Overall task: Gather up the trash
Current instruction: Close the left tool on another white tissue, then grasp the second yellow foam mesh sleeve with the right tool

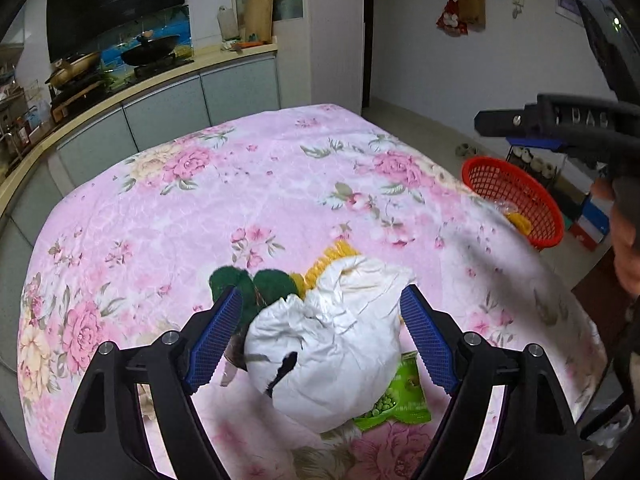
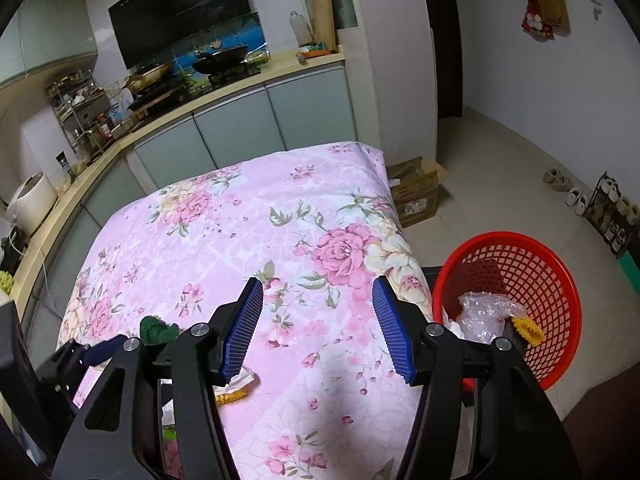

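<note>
A crumpled white paper wad (image 1: 324,344) lies on the pink floral tablecloth (image 1: 224,200), between the open blue pads of my left gripper (image 1: 320,300), which do not touch it. Around it lie a green scrubber (image 1: 250,284), a yellow piece (image 1: 328,260) and a green snack wrapper (image 1: 400,396). My right gripper (image 2: 318,296) is open and empty over the cloth (image 2: 248,216), left of the red mesh basket (image 2: 556,288) holding clear plastic (image 2: 480,312) and a yellow piece (image 2: 528,328). The basket also shows in the left wrist view (image 1: 516,200). The right gripper (image 1: 560,124) appears there, upper right.
A kitchen counter with stove and pans (image 2: 224,64) runs behind the table. A cardboard box (image 2: 416,192) sits on the floor past the table's far corner. Shoes and a rack (image 2: 608,208) line the right wall. The basket stands off the table's right edge.
</note>
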